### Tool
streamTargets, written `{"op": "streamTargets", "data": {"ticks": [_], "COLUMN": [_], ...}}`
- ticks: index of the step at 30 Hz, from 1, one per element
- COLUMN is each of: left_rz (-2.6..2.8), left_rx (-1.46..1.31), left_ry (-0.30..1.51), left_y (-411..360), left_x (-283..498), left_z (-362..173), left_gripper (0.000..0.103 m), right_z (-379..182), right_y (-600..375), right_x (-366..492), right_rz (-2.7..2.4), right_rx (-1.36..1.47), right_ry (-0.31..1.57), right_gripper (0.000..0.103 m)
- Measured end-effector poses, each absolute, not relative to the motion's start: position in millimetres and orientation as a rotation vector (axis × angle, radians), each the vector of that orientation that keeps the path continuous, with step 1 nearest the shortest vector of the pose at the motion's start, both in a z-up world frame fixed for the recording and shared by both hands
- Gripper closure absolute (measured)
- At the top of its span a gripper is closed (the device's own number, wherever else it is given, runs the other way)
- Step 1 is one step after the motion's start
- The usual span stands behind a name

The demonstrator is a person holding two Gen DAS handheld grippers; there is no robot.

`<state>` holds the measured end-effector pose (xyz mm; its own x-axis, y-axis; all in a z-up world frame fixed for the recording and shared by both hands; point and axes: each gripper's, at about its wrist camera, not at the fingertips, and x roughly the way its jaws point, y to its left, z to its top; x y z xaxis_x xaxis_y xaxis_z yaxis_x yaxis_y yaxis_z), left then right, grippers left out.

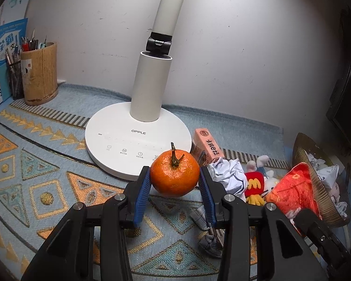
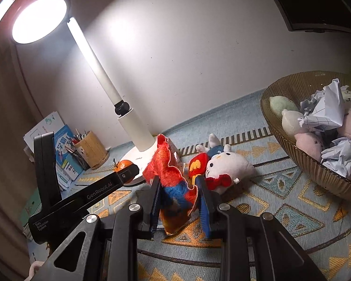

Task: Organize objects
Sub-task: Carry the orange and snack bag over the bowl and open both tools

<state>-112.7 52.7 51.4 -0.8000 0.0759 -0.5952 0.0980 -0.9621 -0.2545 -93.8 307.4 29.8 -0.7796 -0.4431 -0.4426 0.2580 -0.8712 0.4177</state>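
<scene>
My left gripper (image 1: pixel 174 179) is shut on an orange tangerine (image 1: pixel 174 172) with a short stem, held just above the patterned cloth in front of the lamp base (image 1: pixel 119 145). The right wrist view shows the same tangerine (image 2: pixel 122 165) behind the left gripper's black arm. My right gripper (image 2: pixel 178 187) is shut on a red plush toy with a blue patch (image 2: pixel 173 180), lifted off the cloth. That red plush toy (image 1: pixel 292 192) appears at the right of the left wrist view, next to the bowl. A white cat plush (image 2: pixel 224 168) lies just beyond the right fingers.
A ribbed brown bowl (image 2: pixel 316 175) at the right holds crumpled paper and pastel plush toys. A pink carton (image 1: pixel 208 147), crumpled paper (image 1: pixel 229 175) and a small red plush (image 1: pixel 254 185) lie right of the lamp. A bamboo pen holder (image 1: pixel 41 72) and books stand at the back left.
</scene>
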Motion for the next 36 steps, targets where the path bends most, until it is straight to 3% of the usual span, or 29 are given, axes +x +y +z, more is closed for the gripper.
{"op": "streamTargets", "data": {"ticks": [10,13,19,24,26,28,29,30,31,36], "left_rz": [-2.953,-3.01,-3.272,-3.395,-3.401,-3.361,-3.331,-3.306,-3.283,-3.224], "left_rx": [0.93,0.879,0.799,0.869,0.883,0.898,0.907,0.919,0.928,0.952], "left_ry": [0.4,0.198,0.147,0.28,0.349,0.356,0.365,0.38,0.398,0.386], "left_y": [56.0,81.7,169.7,221.2,215.5,202.7,194.4,185.5,176.4,140.8], "left_x": [-107.5,-98.0,-92.8,-108.9,-106.2,-104.7,-104.3,-104.1,-103.4,-89.7], "left_z": [57.4,74.7,136.2,151.5,149.7,143.7,139.7,135.5,131.4,115.4], "left_gripper": [0.065,0.065,0.065,0.065,0.065,0.065,0.065,0.065,0.065,0.065], "right_z": [38.9,46.8,123.8,140.6,133.2,112.9,98.8,83.7,68.2,12.5], "right_y": [294.6,315.7,406.4,474.4,472.2,458.3,450.0,442.7,434.8,402.3], "right_x": [-80.3,-75.5,-61.7,-72.9,-60.5,-38.9,-28.0,-20.6,-17.0,-49.5], "right_rz": [-2.636,-2.614,-2.759,-2.734,-2.657,-2.658,-2.661,-2.671,-2.68,-2.741], "right_rx": [0.681,0.689,0.502,0.615,0.709,0.796,0.82,0.845,0.868,0.972], "right_ry": [-0.368,-0.475,-0.58,-0.621,-0.522,-0.425,-0.427,-0.459,-0.506,-0.572], "right_gripper": [0.075,0.076,0.082,0.087,0.087,0.079,0.058,0.022,0.0,0.001]}}
